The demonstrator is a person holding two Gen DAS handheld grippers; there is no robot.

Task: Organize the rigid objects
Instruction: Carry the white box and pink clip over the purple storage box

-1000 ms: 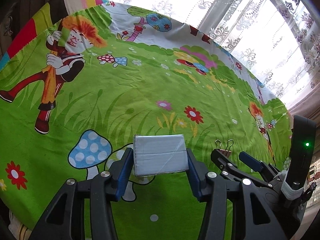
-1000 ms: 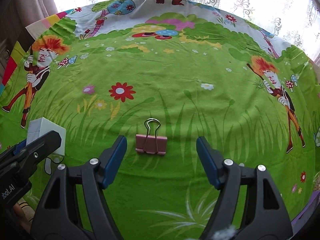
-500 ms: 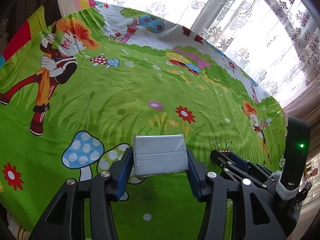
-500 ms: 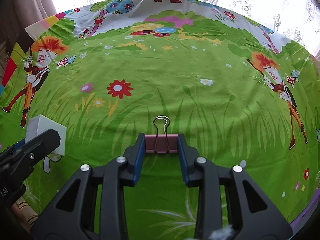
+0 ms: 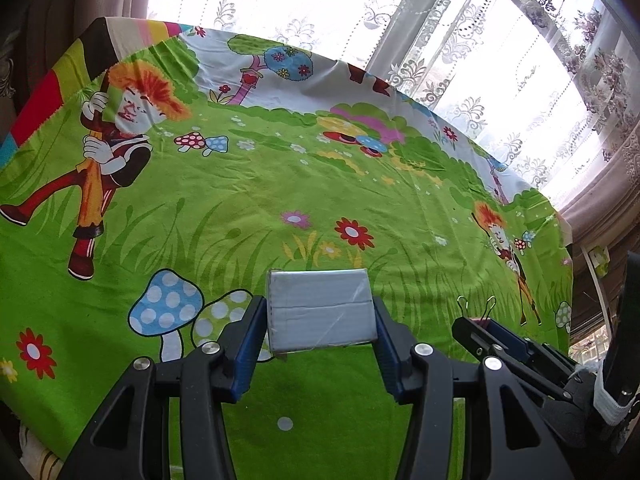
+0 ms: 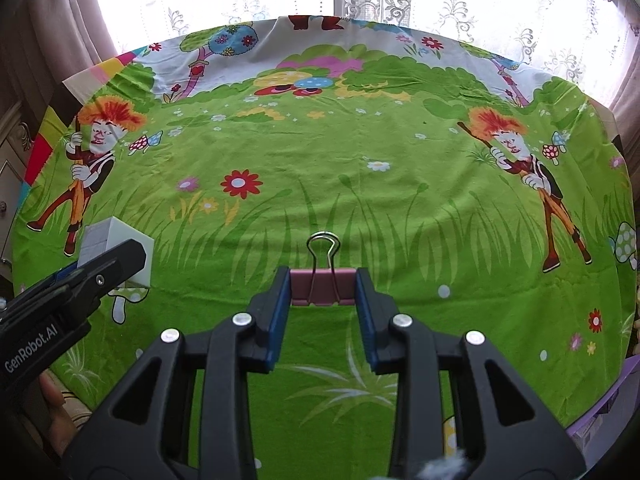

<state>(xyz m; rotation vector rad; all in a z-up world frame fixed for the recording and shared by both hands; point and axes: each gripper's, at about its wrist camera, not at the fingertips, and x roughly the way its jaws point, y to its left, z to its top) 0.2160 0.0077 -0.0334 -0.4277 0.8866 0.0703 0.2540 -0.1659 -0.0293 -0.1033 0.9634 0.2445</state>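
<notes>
Nearest in the right wrist view, the right gripper [image 6: 322, 292] is clenched on a pink binder clip [image 6: 322, 289]: both blue pads [image 6: 280, 312] press flat against the ends of the clip's body, and its wire handle loop stands up and away from the fingers, over the green cloth. The clip sits squarely between the fingertips. In the left wrist view the left gripper [image 5: 320, 320] grasps a small white box [image 5: 321, 310], its blue-lined fingers [image 5: 249, 344] clamped on the two short sides; the box's broad face, crossed by a faint seam, is turned toward the camera. To the right in that view the right gripper's black fingers come in from the side, with the clip's wire handles showing just past their tips. Seen from the right wrist, the left gripper enters at the lower left with the white box at its tip, well apart from the clip, and part of a person's hand [image 6: 56, 404] shows beneath it at the edge. Under both grippers lies a bright green tablecloth [image 6: 360, 168] printed with grass, red flowers, spotted mushrooms and cartoon figures with orange hair; it covers the table [image 5: 36, 452] out to its far edge. Beyond the table hang white lace curtains [image 5: 500, 80] against a bright window, with heavier drapes [image 6: 52, 32] at the sides.
</notes>
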